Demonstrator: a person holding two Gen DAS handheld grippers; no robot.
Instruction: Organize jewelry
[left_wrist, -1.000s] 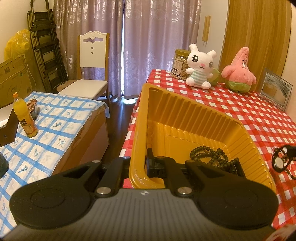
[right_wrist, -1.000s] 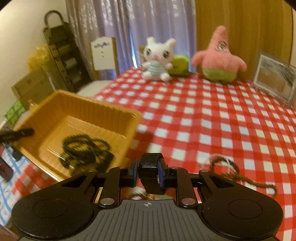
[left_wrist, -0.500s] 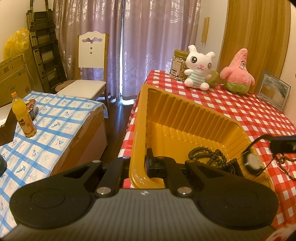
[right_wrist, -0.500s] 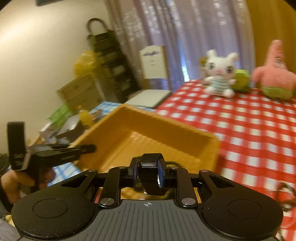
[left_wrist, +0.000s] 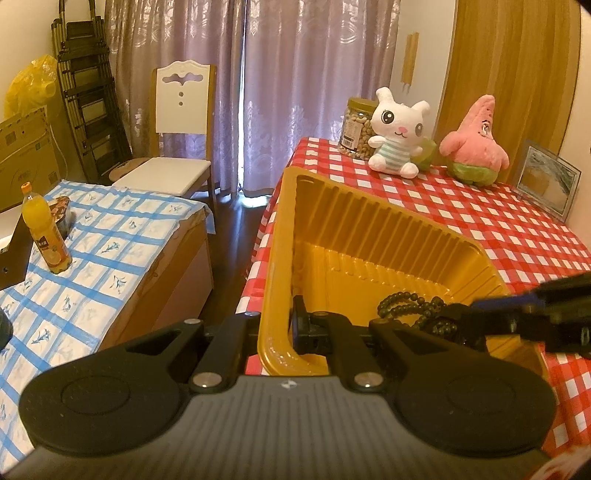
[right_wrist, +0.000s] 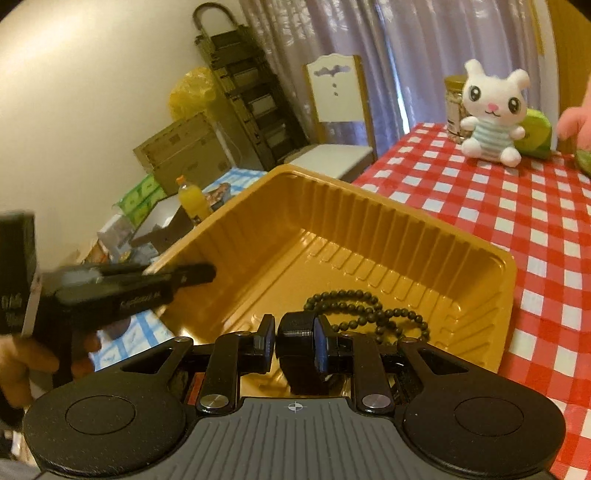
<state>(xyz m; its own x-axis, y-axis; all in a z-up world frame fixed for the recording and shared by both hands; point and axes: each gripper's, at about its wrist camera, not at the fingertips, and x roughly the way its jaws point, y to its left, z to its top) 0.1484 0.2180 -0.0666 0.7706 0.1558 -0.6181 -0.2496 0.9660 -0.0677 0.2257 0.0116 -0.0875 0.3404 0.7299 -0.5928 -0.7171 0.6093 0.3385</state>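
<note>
A gold plastic tray (left_wrist: 388, 236) stands at the corner of the red-checked table (left_wrist: 517, 229). My left gripper (left_wrist: 280, 325) is shut on the tray's near wall; in the right wrist view it (right_wrist: 192, 275) reaches in from the left, held by a hand (right_wrist: 22, 362). A dark bead necklace (left_wrist: 410, 306) (right_wrist: 369, 314) lies coiled on the tray floor. My right gripper (right_wrist: 295, 332) is shut on a black watch (right_wrist: 297, 326), of which only a black strap part shows between the pads. It hovers over the tray's near right corner, blurred in the left wrist view (left_wrist: 465, 317).
A white plush rabbit (left_wrist: 397, 133), a pink star plush (left_wrist: 474, 144), a jar of nuts (left_wrist: 356, 127) and a picture frame (left_wrist: 546, 181) stand at the table's far side. To the left are a low table with a blue-checked cloth (left_wrist: 103, 251), an orange bottle (left_wrist: 44, 229) and a white chair (left_wrist: 181, 122).
My right gripper swung left with the watch, from above the tablecloth to over the tray's near corner. The left gripper kept its hold on the tray wall.
</note>
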